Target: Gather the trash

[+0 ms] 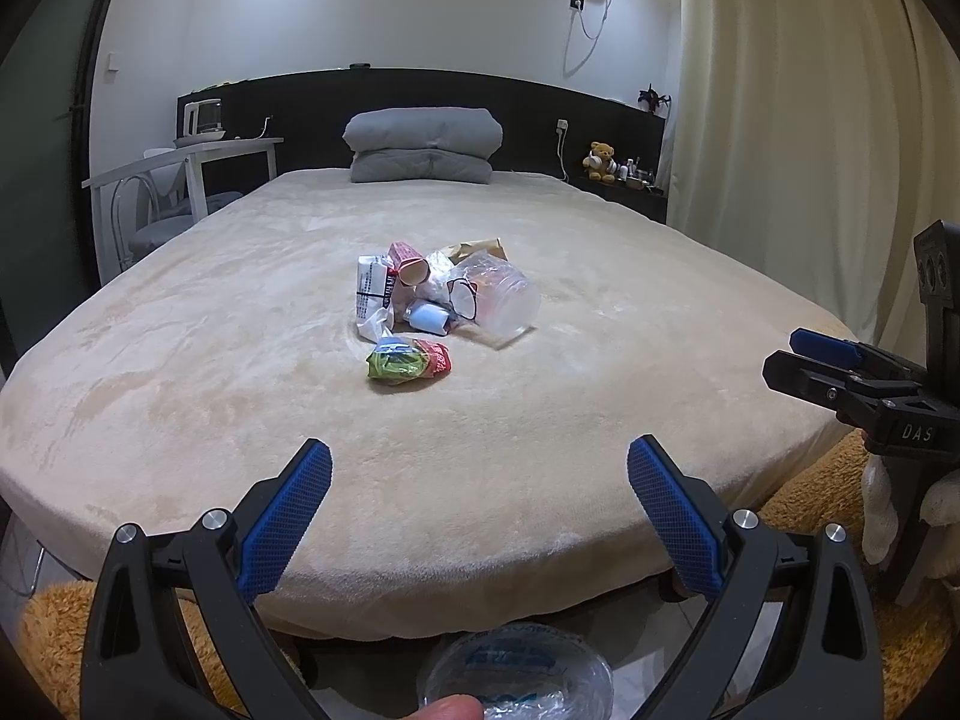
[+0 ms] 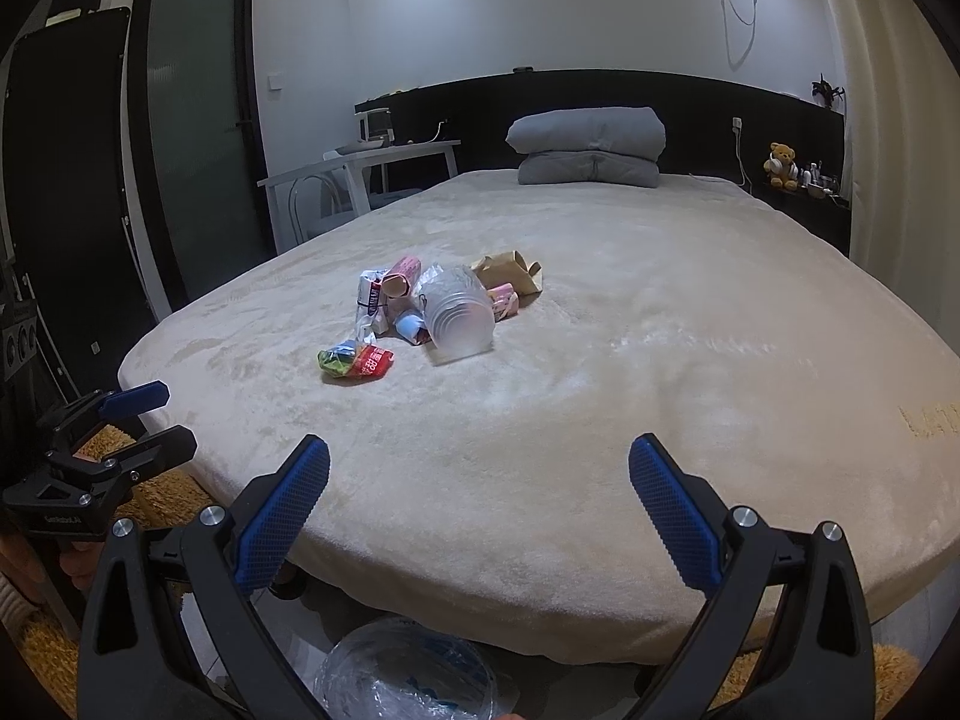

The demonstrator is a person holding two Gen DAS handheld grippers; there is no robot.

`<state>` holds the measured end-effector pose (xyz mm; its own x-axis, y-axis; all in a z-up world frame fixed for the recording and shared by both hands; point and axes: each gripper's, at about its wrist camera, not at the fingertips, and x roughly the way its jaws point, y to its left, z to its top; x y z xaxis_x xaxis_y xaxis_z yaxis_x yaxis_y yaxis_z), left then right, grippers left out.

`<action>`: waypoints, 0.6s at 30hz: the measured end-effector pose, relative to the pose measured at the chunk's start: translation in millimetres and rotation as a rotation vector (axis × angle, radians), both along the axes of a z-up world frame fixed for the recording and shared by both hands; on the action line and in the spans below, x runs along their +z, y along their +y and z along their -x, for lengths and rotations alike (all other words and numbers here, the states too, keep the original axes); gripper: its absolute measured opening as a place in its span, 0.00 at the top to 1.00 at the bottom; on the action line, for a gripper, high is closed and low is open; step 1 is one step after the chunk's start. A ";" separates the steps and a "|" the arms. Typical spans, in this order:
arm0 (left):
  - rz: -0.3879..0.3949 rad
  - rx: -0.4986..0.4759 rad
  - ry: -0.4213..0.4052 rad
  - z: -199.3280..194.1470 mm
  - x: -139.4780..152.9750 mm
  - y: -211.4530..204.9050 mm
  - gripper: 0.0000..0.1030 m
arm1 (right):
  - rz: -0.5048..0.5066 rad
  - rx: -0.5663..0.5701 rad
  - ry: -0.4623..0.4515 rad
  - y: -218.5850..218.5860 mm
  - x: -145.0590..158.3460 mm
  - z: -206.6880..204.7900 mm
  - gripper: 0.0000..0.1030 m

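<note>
Trash pile (image 1: pixel 429 306) sits mid-bed on beige blanket (image 1: pixel 180 372), well apart from both tools; left gripper (image 1: pixel 480 468) spread wide, holding nothing; right gripper (image 2: pixel 480 468) same, empty; looks like pre-reach stage, nothing grabbed yet; green-red wrapper (image 1: pixel 408 360) nearest, probably first pick; lined bin (image 2: pixel 408 678) waits below bed edge.

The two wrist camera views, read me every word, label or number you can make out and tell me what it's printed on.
"DAS": on the right gripper body, seen from the left wrist.
Gold letters on the bed cover edge: cut off, unreadable.
Red snack wrapper: white characters, too blurred.
White packet: print too small.
Left gripper label: too small.
</note>
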<state>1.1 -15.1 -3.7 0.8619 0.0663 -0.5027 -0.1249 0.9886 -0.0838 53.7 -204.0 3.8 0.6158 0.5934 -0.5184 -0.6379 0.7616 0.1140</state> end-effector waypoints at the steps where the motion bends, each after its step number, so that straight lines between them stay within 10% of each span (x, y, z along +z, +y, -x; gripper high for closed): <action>1: -0.001 -0.001 0.000 0.0 0.0 0.0 0.06 | 0.000 0.000 0.000 0.1 0.0 -0.1 0.04; 18: 0.000 0.003 0.014 -2.7 -2.4 -0.1 0.06 | 0.002 -0.004 -0.010 -0.9 3.5 0.5 0.04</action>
<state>3.8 -15.2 -6.1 0.8548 0.0690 -0.5144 -0.1294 0.9881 -0.0826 53.2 -204.9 7.3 0.6235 0.5899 -0.5131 -0.6360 0.7644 0.1058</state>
